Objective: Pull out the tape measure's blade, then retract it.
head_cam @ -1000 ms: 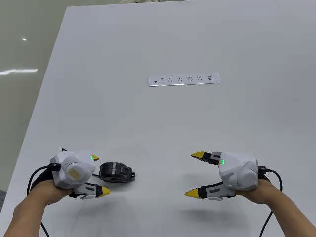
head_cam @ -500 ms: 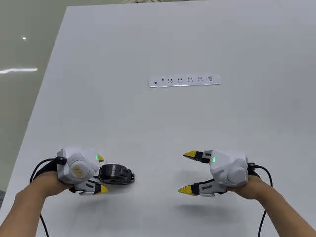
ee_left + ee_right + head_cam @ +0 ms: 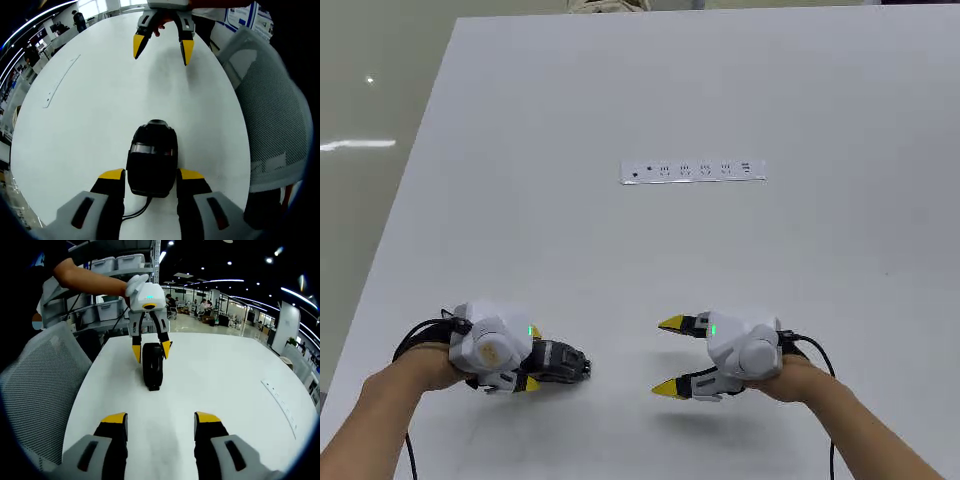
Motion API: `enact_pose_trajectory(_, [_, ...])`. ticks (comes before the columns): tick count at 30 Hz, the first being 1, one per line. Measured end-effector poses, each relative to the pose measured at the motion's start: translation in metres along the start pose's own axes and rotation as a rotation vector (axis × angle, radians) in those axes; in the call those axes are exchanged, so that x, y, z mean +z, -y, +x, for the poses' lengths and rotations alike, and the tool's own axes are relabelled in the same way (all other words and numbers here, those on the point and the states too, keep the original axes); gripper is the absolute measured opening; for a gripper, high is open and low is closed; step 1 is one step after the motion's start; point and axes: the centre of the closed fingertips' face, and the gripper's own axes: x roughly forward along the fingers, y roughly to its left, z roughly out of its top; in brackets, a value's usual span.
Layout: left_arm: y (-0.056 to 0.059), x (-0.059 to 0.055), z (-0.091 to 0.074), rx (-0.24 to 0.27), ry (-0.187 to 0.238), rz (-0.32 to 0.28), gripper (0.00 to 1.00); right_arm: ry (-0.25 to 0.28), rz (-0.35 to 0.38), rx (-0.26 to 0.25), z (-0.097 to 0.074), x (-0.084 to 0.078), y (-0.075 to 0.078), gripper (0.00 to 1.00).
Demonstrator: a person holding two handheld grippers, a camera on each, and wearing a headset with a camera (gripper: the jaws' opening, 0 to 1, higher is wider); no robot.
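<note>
The left gripper has its jaws drawn in on the tape measure, one yellow tip against each flat side of the black case as far as the left gripper view shows. The case rests on the white table, lodged between those tips and jutting forward past them. Its front end points across at the right gripper, which hovers well apart from it with its jaws spread wide and nothing between them. No blade shows outside the case. So the task looks barely started: the body seems secured, but the pull and the retraction are both left to do. Next, probably, the right gripper must reach the blade's hook at the case's front end, too small to make out here.
</note>
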Motion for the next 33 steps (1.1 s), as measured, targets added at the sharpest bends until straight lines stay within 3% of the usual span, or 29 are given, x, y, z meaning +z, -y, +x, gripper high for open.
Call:
enact_pose_trajectory(17, [0.001,-0.002,0.003,-0.022,-0.004,0.03,0.3,0.002,-0.023,0.039,0.044,0.008,-0.003,0.43])
enact_pose_trajectory(27, [0.001,-0.001,0.003,-0.005,0.016,-0.016,0.29,-0.004,-0.012,0.084,0.071,0.009,-0.008,0.39])
enact_pose_trajectory(33, [0.0,-0.001,0.002,0.018,0.051,-0.046,0.29,-0.019,-0.042,0.106,0.085,0.005,-0.01,0.31])
